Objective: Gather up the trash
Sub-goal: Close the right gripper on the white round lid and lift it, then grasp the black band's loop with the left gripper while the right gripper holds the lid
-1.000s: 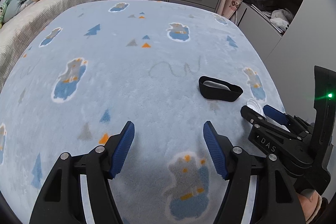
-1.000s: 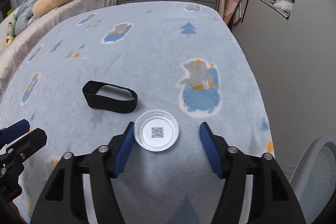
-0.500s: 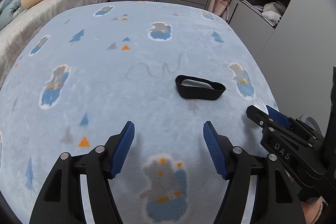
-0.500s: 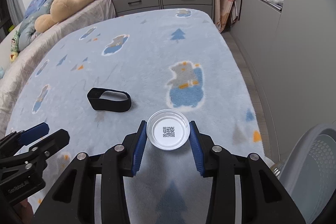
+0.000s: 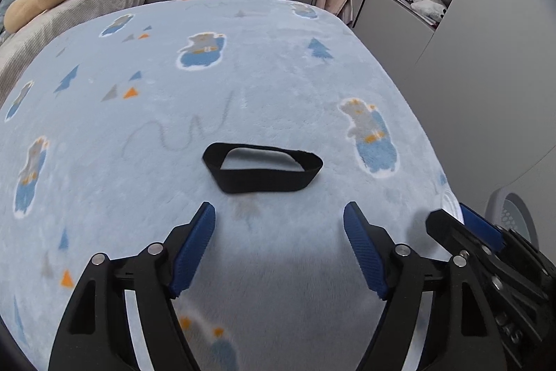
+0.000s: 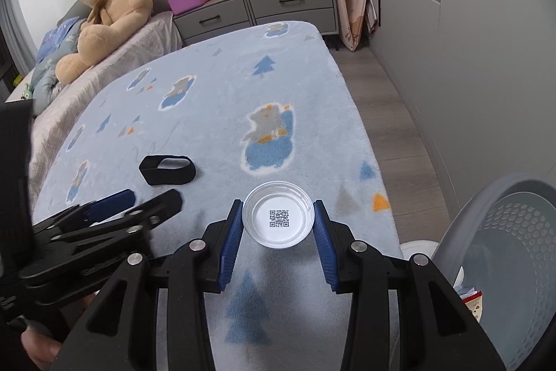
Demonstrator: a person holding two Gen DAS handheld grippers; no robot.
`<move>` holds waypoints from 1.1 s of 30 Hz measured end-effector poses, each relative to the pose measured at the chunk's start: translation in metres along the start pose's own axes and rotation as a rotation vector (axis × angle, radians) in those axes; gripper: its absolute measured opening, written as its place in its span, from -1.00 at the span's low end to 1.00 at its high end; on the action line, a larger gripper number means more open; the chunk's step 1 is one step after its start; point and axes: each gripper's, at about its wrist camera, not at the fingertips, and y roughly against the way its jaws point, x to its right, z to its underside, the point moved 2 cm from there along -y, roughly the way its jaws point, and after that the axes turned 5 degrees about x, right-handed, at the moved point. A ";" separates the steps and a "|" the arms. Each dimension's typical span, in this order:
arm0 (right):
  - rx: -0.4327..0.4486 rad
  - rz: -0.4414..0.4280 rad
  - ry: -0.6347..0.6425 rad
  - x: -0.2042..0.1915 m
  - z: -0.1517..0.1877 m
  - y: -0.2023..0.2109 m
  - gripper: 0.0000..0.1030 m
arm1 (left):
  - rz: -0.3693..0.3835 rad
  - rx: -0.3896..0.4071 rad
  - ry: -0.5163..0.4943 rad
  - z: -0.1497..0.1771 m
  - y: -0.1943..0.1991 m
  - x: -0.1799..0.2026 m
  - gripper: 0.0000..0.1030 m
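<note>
Both grippers work over the bed, and each has its own job. Right gripper [image 6: 278,225] has its two blue pads pressed on the opposite sides of the clear plastic lid [image 6: 277,214], so it is closed on it; the lid sits flat between the fingers with its QR sticker facing up, which I judge is the simplest way to carry so shallow a thing to the bin. Left gripper [image 5: 279,242] has nothing between its pads. Its jaws have just been opening wider, and they point at the black strap loop [image 5: 262,169], which lies just ahead of the fingertips and apart from them. I think the wide jaws are to span the loop from both sides.

From largest to smallest: one bed with a blue fleece blanket [image 6: 215,99] that carries the trash; one grey mesh bin [image 6: 514,249] on the floor just beside the bed corner, near the right gripper, so the path to it is short; one teddy bear [image 6: 107,6] on the far side, not part of the job. Trash still on the blanket counts two pieces: one strap loop and one lid. Some paper scrap shows low by the bin, but I cannot tell how many pieces.
</note>
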 end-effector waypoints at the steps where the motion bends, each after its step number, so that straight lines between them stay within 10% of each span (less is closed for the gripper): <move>1: 0.001 -0.005 -0.001 0.001 0.000 0.000 -0.23 | -0.012 -0.001 0.003 -0.003 -0.005 0.000 0.42; 11: 0.009 -0.064 -0.023 0.004 0.000 0.002 -0.23 | -0.079 0.022 -0.010 -0.022 -0.025 0.002 0.35; 18: 0.011 -0.082 -0.030 0.005 0.000 0.002 -0.23 | -0.061 0.018 -0.001 -0.022 -0.019 -0.005 -0.85; 33: 0.024 -0.067 -0.010 -0.002 -0.002 0.019 -0.23 | -0.051 0.028 0.004 0.016 0.038 -0.007 -0.94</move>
